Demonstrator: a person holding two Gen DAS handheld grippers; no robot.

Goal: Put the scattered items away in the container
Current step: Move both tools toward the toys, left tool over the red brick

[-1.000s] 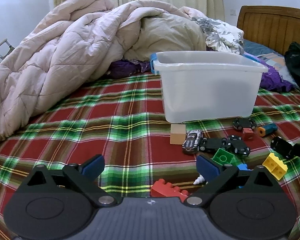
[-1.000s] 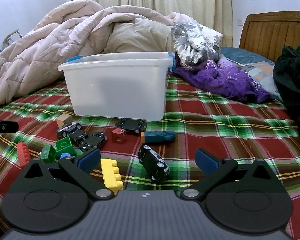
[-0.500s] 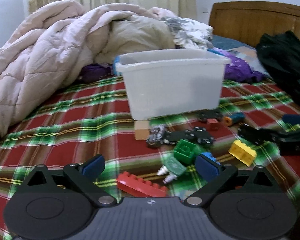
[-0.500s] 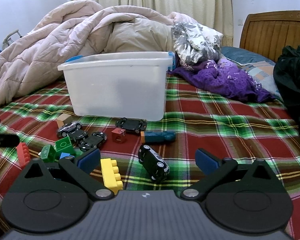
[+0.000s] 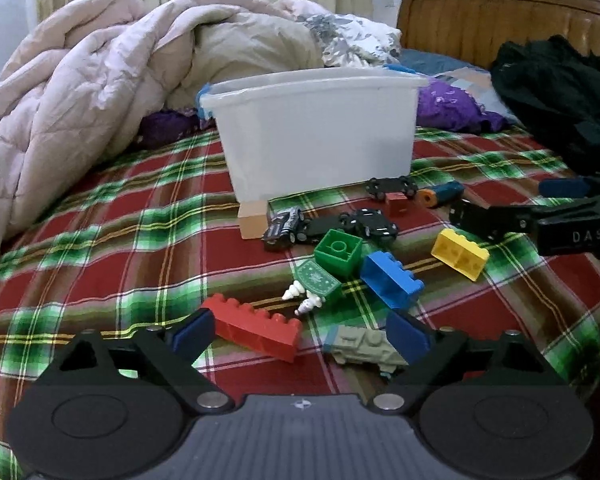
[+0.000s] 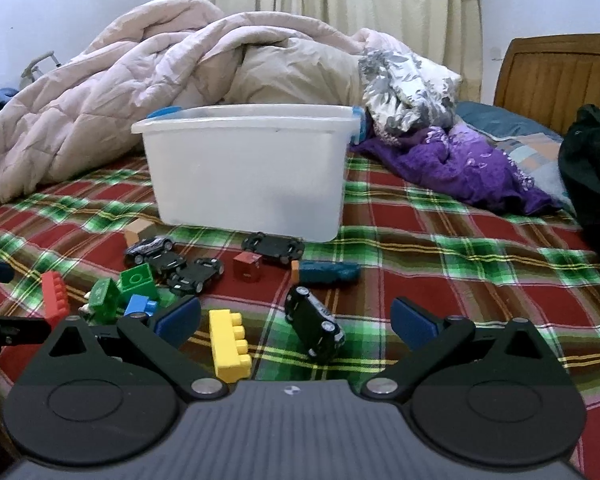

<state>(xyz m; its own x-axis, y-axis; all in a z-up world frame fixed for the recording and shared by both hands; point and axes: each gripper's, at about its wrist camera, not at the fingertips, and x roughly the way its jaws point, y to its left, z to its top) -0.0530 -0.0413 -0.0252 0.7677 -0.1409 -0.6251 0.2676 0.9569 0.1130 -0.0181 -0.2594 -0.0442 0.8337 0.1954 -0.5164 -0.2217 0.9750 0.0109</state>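
Note:
A white plastic container (image 5: 320, 136) (image 6: 248, 168) stands on the plaid bed. Toys lie scattered in front of it. My left gripper (image 5: 298, 334) is open, with a red brick (image 5: 256, 326) and a grey toy truck (image 5: 364, 346) between its fingers on the bed. Beyond lie a green brick (image 5: 338, 252), a blue brick (image 5: 390, 280), a yellow brick (image 5: 460, 254) and several black toy cars (image 5: 370, 222). My right gripper (image 6: 296, 320) is open, low over a black toy car (image 6: 314, 322) and the yellow brick (image 6: 230, 344).
A pink quilt (image 5: 80, 100) is heaped at the back left. Purple cloth (image 6: 460, 164) and dark clothes (image 5: 560, 96) lie at the right by the wooden headboard (image 5: 500, 20). A wooden block (image 5: 253, 220) and a blue-orange cylinder (image 5: 440, 193) lie near the container.
My left gripper has swung right and moved in toward the toys; the red brick and grey truck now lie between its fingers. The right gripper has barely moved.

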